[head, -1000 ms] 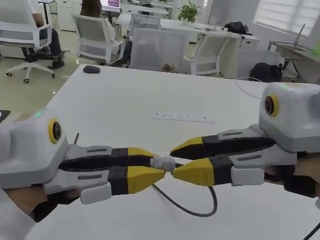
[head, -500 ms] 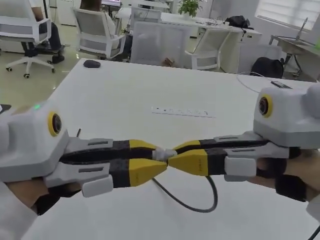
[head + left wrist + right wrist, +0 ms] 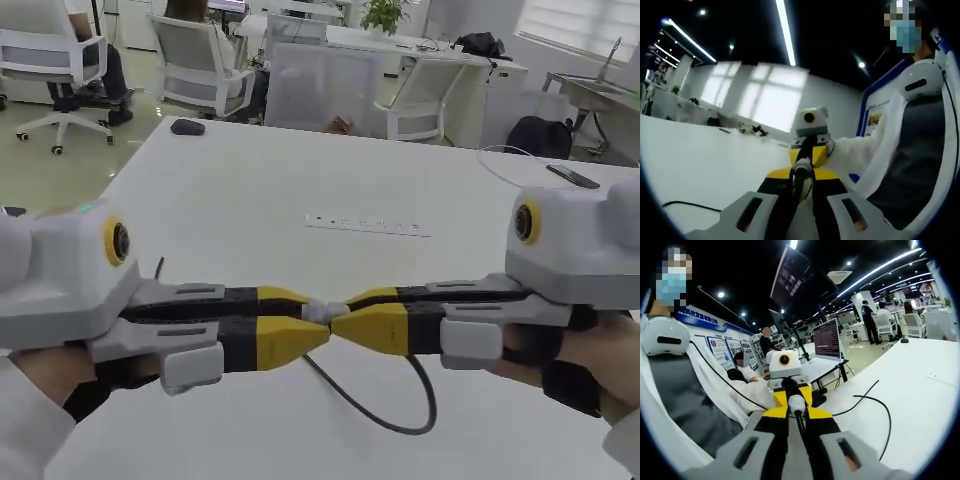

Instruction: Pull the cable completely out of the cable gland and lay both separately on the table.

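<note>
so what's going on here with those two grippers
A person holds two yellow-tipped grippers tip to tip over the white table. The left gripper clamps the small white cable gland, the right gripper the thin black cable beside it. The cable does not look out yet; its slack loops onto the table.

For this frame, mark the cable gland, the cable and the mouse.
cable gland [image 3: 318, 311], head view, middle of its white body.
cable [image 3: 398, 430], head view, lowest part of its dark loop.
mouse [image 3: 187, 127], head view, its dark top.
</note>
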{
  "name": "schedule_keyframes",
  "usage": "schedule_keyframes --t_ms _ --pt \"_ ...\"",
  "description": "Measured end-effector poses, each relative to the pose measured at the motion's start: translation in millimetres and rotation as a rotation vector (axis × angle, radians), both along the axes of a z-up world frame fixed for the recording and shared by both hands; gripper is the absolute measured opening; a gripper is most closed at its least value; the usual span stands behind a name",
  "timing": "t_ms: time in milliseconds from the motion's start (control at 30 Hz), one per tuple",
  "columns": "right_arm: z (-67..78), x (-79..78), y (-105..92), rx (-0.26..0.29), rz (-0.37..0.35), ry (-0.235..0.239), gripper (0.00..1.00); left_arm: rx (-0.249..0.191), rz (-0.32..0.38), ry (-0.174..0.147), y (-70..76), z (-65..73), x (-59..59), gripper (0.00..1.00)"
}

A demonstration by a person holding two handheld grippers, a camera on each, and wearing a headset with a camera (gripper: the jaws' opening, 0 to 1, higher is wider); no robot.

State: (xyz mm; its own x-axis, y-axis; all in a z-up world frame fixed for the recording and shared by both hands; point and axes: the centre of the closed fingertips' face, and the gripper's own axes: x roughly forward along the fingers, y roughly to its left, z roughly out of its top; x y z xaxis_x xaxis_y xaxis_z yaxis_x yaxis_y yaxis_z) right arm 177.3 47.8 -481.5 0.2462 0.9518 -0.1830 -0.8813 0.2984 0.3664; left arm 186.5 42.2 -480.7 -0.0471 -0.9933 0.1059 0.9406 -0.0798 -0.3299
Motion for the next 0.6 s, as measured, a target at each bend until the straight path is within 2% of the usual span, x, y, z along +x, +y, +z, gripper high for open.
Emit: schedule_keyframes --t_ms 33,133,200,233,333,400,467,567,600 --pt "0.0 0.4 -0.4 -0.004 -0.002 -0.012 0.11 0.001 0.001 0.011 -0.5 -0.4 0.8 0.14" --pt "-2.7 0.7 -1.9 -0.033 0.002 -0.047 0.10 0.024 -0.017 0.075 -2.1 -5.1 0.7 0.13" --pt "-2.7 -1.5 -2.6 -0.052 0.023 -0.089 0.10 0.028 -0.035 0.100 -3.5 -5.8 -1.2 0.13" --pt "-3.0 -4.0 -3.4 -0.067 0.036 -0.114 0.10 0.034 -0.050 0.126 -5.1 -6.1 -3.7 0.13" --pt "-3.7 -7.5 -3.6 -0.090 0.063 -0.146 0.10 0.042 -0.068 0.132 -6.6 -7.1 -6.9 0.13" --pt "-2.7 -10.6 -3.8 -0.103 0.087 -0.188 0.10 0.044 -0.086 0.137 -7.5 -6.7 -10.0 0.12" --pt "-1.2 -11.1 -4.3 -0.133 0.103 -0.265 0.11 0.042 -0.091 0.141 -8.0 -6.3 -10.6 0.12" --pt "1.0 -12.4 -4.0 -0.172 0.125 -0.375 0.11 0.032 -0.111 0.171 -9.5 -5.0 -12.4 0.13" --pt "-0.2 -12.4 -4.5 -0.204 0.141 -0.447 0.11 0.033 -0.125 0.232 -9.9 -5.2 -13.8 0.13"
